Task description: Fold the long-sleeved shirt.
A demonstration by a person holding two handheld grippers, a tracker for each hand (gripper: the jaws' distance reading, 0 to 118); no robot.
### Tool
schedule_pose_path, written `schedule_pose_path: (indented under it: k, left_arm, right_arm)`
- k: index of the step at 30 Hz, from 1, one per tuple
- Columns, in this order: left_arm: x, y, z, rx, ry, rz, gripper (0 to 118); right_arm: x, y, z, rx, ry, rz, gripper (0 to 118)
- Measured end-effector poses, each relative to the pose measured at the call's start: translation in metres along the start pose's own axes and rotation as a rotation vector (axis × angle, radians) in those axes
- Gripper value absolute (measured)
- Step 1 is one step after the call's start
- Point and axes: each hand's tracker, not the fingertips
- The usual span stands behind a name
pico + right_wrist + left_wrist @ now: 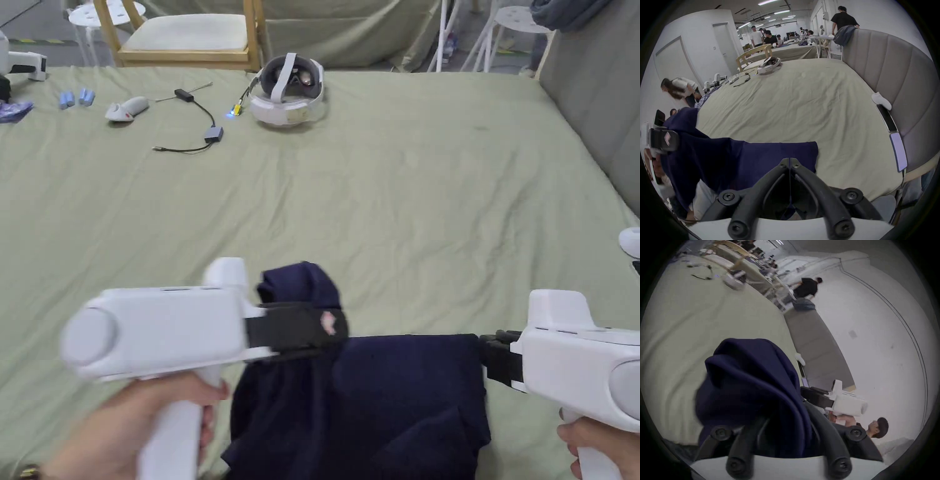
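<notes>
The navy long-sleeved shirt (400, 400) hangs at the near edge of the green-sheeted bed (375, 206), stretched between both grippers. My left gripper (325, 325) is shut on a bunched corner of the shirt, and the fabric bulges over its jaws in the left gripper view (750, 386). My right gripper (486, 356) is shut on the shirt's right upper edge. In the right gripper view its jaws (790, 162) meet with a thin fold of navy cloth (753, 159) pinched between them. The shirt's lower part drops out of the head view.
A white headset (287, 90), a cable with adapters (200, 122), a white controller (127, 109) and small blue cells (76, 97) lie at the bed's far side. A grey padded headboard (600, 94) runs along the right, with a white sock (881, 99) and phones (898, 152) beside it. A wooden chair (187, 37) stands behind.
</notes>
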Motion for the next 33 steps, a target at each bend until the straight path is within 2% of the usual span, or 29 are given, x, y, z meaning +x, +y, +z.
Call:
schedule_pose_path:
  k: [4, 7, 8, 10, 11, 16, 18, 19, 20, 21, 22, 23, 26, 28, 32, 33]
  left_arm:
    - [-0.008, -0.009, -0.120, -0.119, 0.073, 0.036, 18]
    - [-0.029, -0.020, -0.188, -0.195, 0.081, 0.131, 21]
    - [-0.038, -0.024, -0.206, -0.213, 0.104, 0.134, 32]
    - [-0.051, -0.027, -0.221, -0.243, 0.115, 0.167, 77]
    - [-0.042, -0.032, -0.216, -0.225, 0.110, 0.156, 91]
    - [0.000, -0.013, -0.165, -0.123, 0.046, -0.018, 98]
    - [0.015, -0.004, -0.135, -0.098, 0.087, -0.095, 95]
    - [0.015, 0.001, -0.117, -0.089, 0.103, -0.112, 87]
    - [0.018, 0.002, -0.101, -0.077, 0.115, -0.106, 63]
    - [0.018, 0.002, -0.086, -0.048, 0.132, -0.105, 29]
    - [0.017, -0.001, -0.074, -0.011, 0.151, -0.115, 5]
    - [0.014, -0.005, -0.063, 0.021, 0.190, -0.144, 3]
    - [0.012, -0.024, -0.059, 0.054, 0.461, -0.354, 3]
    - [0.005, -0.044, -0.074, 0.043, 0.547, -0.436, 3]
    - [-0.015, -0.066, -0.120, -0.066, 0.431, -0.310, 3]
    - [-0.014, -0.073, -0.131, -0.067, 0.422, -0.331, 3]
  right_arm:
    - [0.019, -0.009, 0.014, 0.006, -0.033, -0.031, 0]
    - [0.035, -0.014, 0.024, 0.010, -0.060, -0.058, 0]
    - [0.041, -0.015, 0.027, 0.009, -0.069, -0.067, 0]
    - [0.049, -0.017, 0.030, 0.002, -0.094, -0.073, 0]
    - [0.052, -0.018, 0.032, -0.003, -0.110, -0.069, 0]
    - [0.054, -0.019, 0.031, -0.013, -0.122, -0.047, 0]
    - [0.054, -0.020, 0.027, -0.022, -0.105, -0.030, 0]
    - [0.052, -0.020, 0.025, -0.026, -0.106, -0.028, 0]
    - [0.050, -0.020, 0.024, -0.028, -0.107, -0.022, 0]
    - [0.049, -0.021, 0.025, -0.027, -0.105, -0.016, 0]
    - [0.048, -0.021, 0.025, -0.025, -0.102, -0.015, 0]
    - [0.047, -0.020, 0.025, -0.023, -0.097, -0.018, 0]
    - [0.045, -0.021, 0.026, -0.016, -0.087, -0.027, 0]
    - [0.044, -0.022, 0.025, -0.015, -0.085, -0.030, 0]
    - [0.044, -0.026, 0.022, -0.023, -0.088, -0.022, 0]
    - [0.044, -0.027, 0.023, -0.025, -0.088, -0.019, 0]
